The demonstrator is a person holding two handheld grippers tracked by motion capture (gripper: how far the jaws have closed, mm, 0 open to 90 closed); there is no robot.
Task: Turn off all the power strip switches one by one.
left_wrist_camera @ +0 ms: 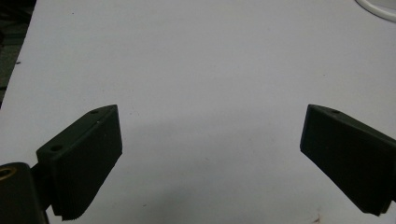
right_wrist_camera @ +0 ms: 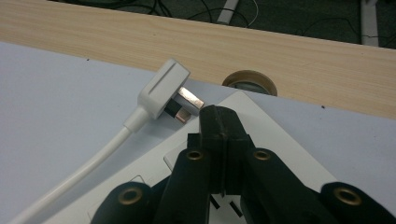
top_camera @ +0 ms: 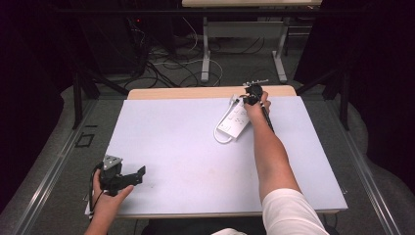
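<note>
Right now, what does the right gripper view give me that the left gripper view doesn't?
Right gripper view: the white plug with its metal pins lying beside the power strip, the wooden table edge, and the right gripper with jaws pressed together over the strip. Left gripper view: the left gripper with jaws wide apart above bare surface. Both: the white mat and a stretch of white cable.

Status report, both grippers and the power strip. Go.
Left gripper open, idle at near left of table. Right gripper shut, empty, over the white power strip. Its plug lies unplugged beside it. Nothing in the way.
</note>
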